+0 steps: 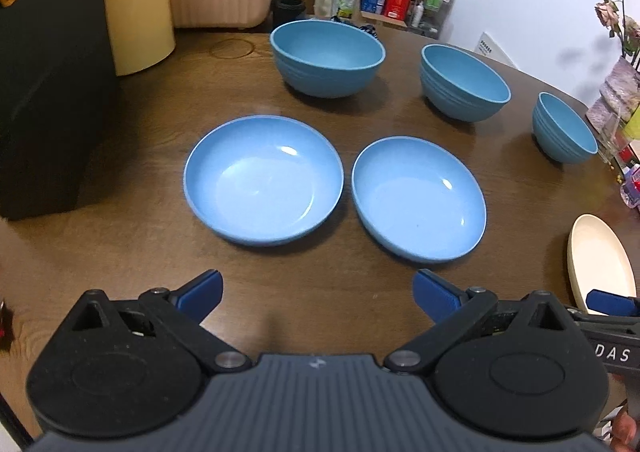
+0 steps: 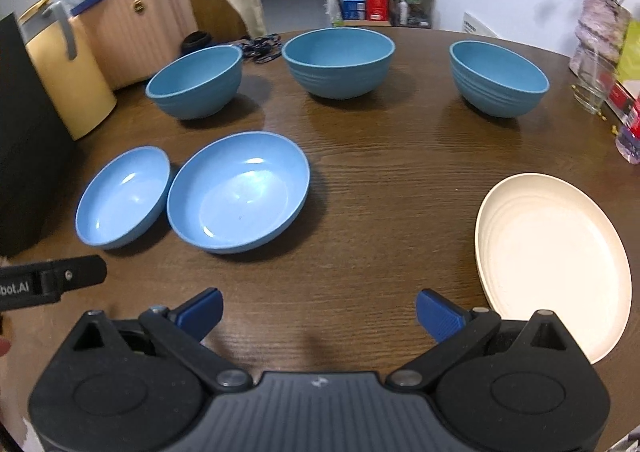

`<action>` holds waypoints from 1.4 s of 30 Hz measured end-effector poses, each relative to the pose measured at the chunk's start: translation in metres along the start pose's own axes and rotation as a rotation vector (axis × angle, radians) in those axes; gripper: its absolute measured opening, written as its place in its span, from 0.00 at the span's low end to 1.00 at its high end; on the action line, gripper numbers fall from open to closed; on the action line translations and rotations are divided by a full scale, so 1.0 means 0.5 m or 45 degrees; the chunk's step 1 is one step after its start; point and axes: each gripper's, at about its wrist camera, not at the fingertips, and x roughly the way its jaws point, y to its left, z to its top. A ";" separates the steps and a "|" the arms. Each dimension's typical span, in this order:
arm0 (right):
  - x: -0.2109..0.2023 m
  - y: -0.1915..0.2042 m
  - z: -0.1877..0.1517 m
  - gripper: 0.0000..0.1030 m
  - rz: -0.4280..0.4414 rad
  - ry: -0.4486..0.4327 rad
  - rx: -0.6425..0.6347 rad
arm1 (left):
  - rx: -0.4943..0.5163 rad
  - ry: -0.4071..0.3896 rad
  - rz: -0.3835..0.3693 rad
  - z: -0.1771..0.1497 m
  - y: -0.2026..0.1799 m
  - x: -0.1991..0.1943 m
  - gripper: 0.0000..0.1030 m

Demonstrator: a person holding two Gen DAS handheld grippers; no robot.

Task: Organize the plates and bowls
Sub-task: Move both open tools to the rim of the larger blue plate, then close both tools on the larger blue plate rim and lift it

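- Both tools are up off the dark brown wooden table (image 2: 380, 180) and empty: the left gripper (image 1: 318, 292), blue pads spread wide with nothing between them, faces the two shallow dishes; the right gripper (image 2: 319, 310) is just as wide open, over bare wood.
- Right in front of the left one sit two glossy light-blue shallow plates side by side, the larger blue plate (image 1: 263, 180) to the left, the smaller blue plate (image 1: 419, 199) just beside it, rims close but I can't tell if they touch.
- Behind them, a row of three matte blue ribbed bowls, well apart: the large bowl (image 1: 327, 57), the middle bowl (image 1: 465, 82) and the small bowl (image 1: 564, 128).
- Off to the right, close to the right gripper, lies a cream round plate (image 2: 552, 264), flat on the wood.
- These look like light plastic or wheat-straw ware to me: stiff, unlikely to shatter, but light enough to skid.
- That shine on the blue plates says slippery; I'd pinch the raised rim, one pad inside, one outside.
- The bowls' ribbed walls should offer better bite, again at the rim.
- The cream plate sits low, so getting a pad under its edge looks the trickiest.
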 end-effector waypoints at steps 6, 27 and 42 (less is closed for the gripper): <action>0.011 -0.005 0.032 0.99 -0.002 -0.007 0.054 | 0.078 -0.023 -0.032 0.060 -0.023 0.011 1.00; 0.120 0.010 0.100 0.77 -0.045 0.103 0.182 | 0.461 -0.010 0.013 0.205 -0.128 0.151 0.97; 0.184 0.022 0.110 0.53 -0.077 0.185 0.287 | 0.485 0.204 -0.052 0.233 -0.119 0.283 0.64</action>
